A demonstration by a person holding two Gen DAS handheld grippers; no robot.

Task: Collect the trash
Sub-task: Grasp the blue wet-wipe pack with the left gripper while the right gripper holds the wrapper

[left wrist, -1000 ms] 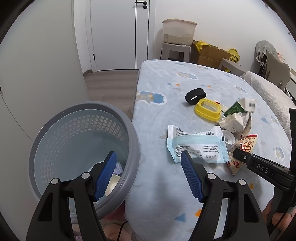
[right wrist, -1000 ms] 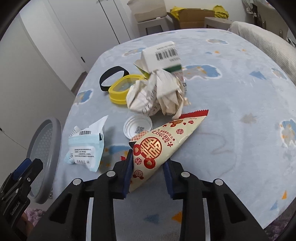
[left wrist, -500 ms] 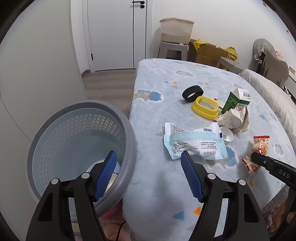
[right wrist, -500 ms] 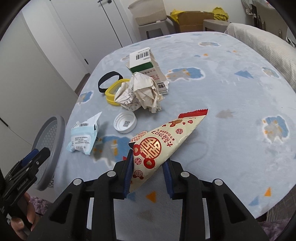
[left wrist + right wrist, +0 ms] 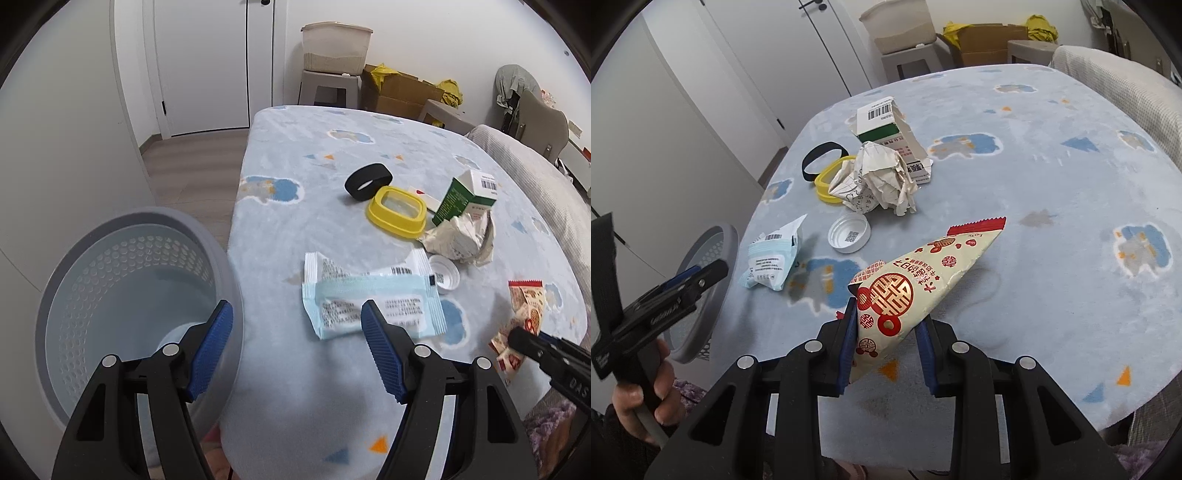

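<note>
My right gripper [image 5: 888,332] is shut on a cream and red snack wrapper [image 5: 916,280] and holds it above the table's near edge; the wrapper also shows in the left wrist view [image 5: 524,314]. My left gripper [image 5: 297,347] is open and empty, straddling the rim of the grey perforated trash basket [image 5: 110,295] beside the table. A blue wipes packet [image 5: 369,306], a white lid [image 5: 445,275], crumpled paper [image 5: 461,238] and a green and white carton [image 5: 465,195] lie on the blue tablecloth [image 5: 295,229].
A yellow container lid [image 5: 397,210] and a black ring [image 5: 367,181] lie further back on the table. Cardboard boxes [image 5: 399,92], a stool with a bin [image 5: 332,59] and a door stand behind. A chair [image 5: 535,122] is at the right.
My right gripper has lifted the snack wrapper and pulled it back toward the table's near edge. The left gripper has risen slightly, still open by the basket.
</note>
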